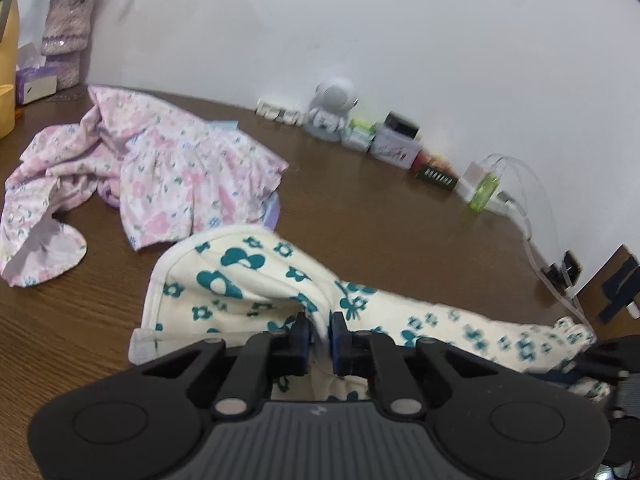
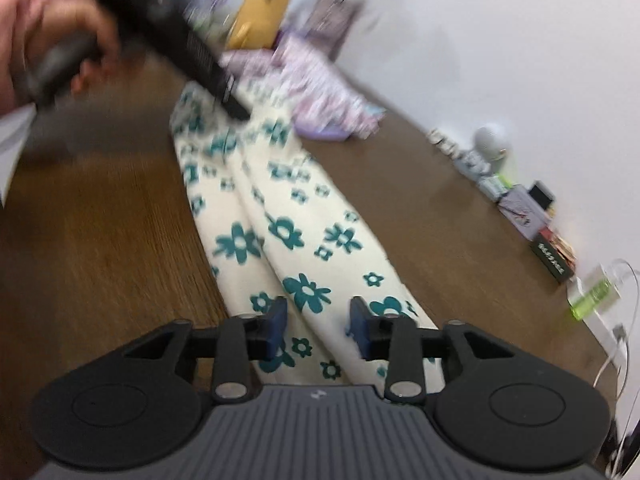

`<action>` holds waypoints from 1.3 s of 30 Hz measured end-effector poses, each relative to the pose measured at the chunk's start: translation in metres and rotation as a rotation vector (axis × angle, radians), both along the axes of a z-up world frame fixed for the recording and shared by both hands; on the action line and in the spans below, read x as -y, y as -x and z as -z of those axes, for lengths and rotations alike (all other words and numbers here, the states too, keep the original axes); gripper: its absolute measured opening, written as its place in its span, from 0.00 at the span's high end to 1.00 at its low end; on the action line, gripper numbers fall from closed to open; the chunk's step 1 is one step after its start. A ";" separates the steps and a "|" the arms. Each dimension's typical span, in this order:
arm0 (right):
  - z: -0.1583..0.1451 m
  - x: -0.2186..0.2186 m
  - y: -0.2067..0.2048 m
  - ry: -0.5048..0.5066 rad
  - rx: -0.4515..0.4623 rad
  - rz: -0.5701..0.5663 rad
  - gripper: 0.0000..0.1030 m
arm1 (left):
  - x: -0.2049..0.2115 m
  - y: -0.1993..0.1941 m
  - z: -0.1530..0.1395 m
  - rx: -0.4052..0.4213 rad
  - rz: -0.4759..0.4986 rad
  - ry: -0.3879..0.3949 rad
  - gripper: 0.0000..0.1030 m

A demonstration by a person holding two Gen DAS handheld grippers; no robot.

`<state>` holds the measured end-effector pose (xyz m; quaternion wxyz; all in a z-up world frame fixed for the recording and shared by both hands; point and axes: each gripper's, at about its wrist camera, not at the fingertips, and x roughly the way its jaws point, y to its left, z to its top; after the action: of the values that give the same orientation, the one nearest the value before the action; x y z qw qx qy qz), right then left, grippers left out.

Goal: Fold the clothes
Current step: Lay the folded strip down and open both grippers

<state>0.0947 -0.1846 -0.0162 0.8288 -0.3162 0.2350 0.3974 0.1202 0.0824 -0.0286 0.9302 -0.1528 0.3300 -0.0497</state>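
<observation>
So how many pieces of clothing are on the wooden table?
2: cream trousers with teal flowers at the front, pinched by the left gripper; a crumpled pink floral dress behind. More may hide underneath.

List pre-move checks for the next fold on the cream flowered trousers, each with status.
1. Left hand-held gripper clamped on the cream flowered trousers at the waist end: ok.
2. Right hand-held gripper gripping the leg end: not ok, jaws stand apart with fabric between them.
3. Legs side by side along the table: ok.
4. Pink flowered garment clear of the trousers: cannot tell, edges look very close.
5. Right wrist view sharp enough to judge: not ok, blurred.
</observation>
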 end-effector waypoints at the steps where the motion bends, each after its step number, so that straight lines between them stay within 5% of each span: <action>1: 0.000 -0.002 -0.001 0.011 -0.003 -0.007 0.99 | 0.000 0.003 -0.004 0.010 0.006 0.003 0.92; 9: 0.003 0.006 0.019 0.039 -0.056 -0.079 0.99 | -0.004 0.024 0.005 -0.021 0.029 -0.008 0.92; 17: 0.017 0.009 0.026 0.015 -0.071 -0.035 0.97 | -0.006 0.034 0.016 -0.007 0.025 -0.004 0.90; 20: 0.015 0.014 0.024 -0.007 -0.087 -0.029 0.94 | -0.005 0.035 0.016 -0.031 0.031 -0.018 0.87; 22: 0.013 0.019 0.019 -0.036 -0.114 -0.018 0.81 | -0.005 0.037 0.017 -0.044 0.031 -0.022 0.81; 25: -0.003 0.042 0.005 -0.155 -0.188 0.048 0.63 | -0.002 0.048 0.004 -0.009 0.018 -0.065 0.60; 29: -0.025 0.081 -0.013 -0.283 -0.189 0.231 0.62 | 0.009 0.061 -0.030 0.159 -0.003 -0.165 0.61; 32: -0.027 0.101 -0.031 -0.307 -0.181 0.376 0.62 | 0.031 0.049 -0.040 0.220 0.100 -0.199 0.61; 39: 0.004 0.139 -0.049 -0.328 -0.215 0.574 0.62 | 0.052 0.002 0.013 0.065 0.135 -0.342 0.79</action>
<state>0.1437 -0.3236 -0.0199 0.9171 -0.0563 0.3331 0.2118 0.1181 0.0299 -0.0416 0.9474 0.0315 0.3127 -0.0601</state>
